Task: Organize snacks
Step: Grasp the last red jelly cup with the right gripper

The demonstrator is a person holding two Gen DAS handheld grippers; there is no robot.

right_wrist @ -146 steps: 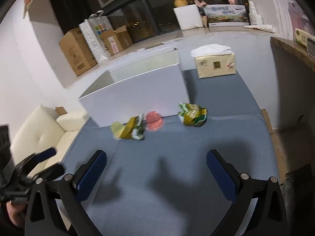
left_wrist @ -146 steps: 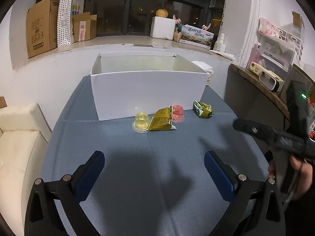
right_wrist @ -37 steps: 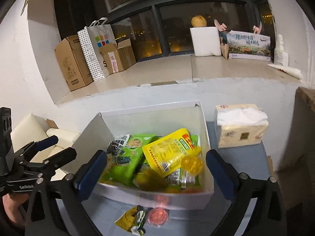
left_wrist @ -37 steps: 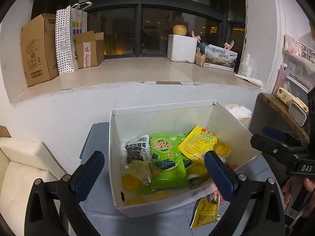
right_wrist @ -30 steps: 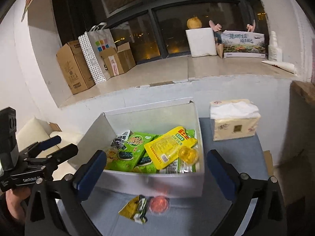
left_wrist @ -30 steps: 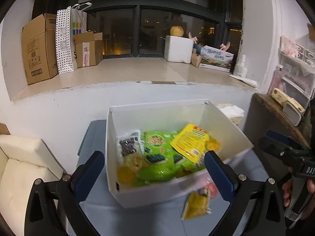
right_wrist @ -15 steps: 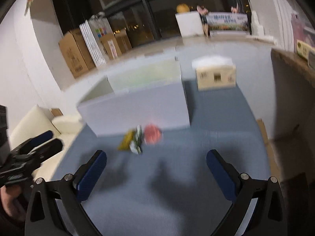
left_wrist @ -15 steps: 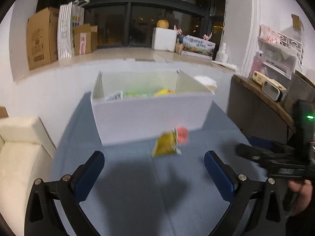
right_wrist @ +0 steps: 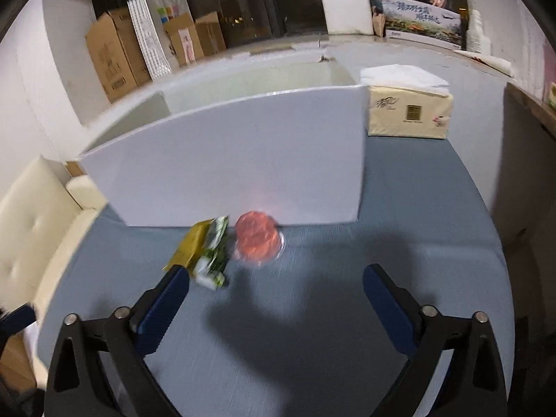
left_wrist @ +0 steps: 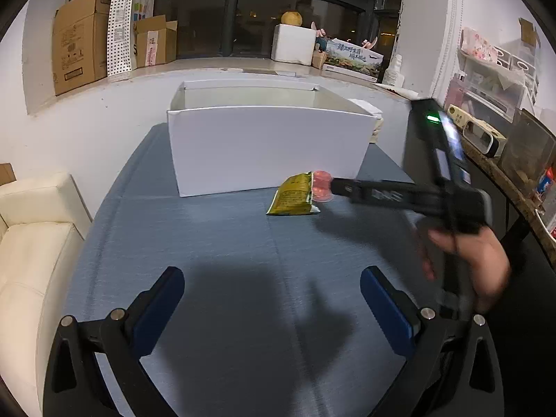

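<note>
Dropped from above the white box (right_wrist: 243, 160) to low over the blue bench (left_wrist: 243, 278), both grippers; box contents, in plain sight a second ago, now hidden behind its front wall. Gone from the bench since the earliest frames: the yellow jelly cup and the green packet, so presumably already boxed.

Nearest, left gripper (left_wrist: 271, 302): fingers (left_wrist: 158, 305) spread wide, nothing between them, only bare bench cloth and shadow ahead. Right gripper (right_wrist: 276, 299): fingers (right_wrist: 163, 307) wide but starting to close, nothing pressed between them yet; red jelly cup (right_wrist: 259, 239) just beyond the tips, roughly centred in the gap. In the left view, right gripper reaching in from the right, tips at the cup, person's hand (left_wrist: 465, 260) on the handle, blurred.

Further on, yellow-green snack packet (left_wrist: 293, 199) lying flat, touching or just beside the cup on its left, both close to the front wall of the box, toward the box's right corner. Beyond the box's right corner, tissue pack (right_wrist: 406, 111) near the far right edge of the bench.

Judged: two snacks left outside; cup pickup under way, packet likely next for the idle left gripper. Risk: left finger of the right gripper near the packet's edge, could snag it during closing.
</note>
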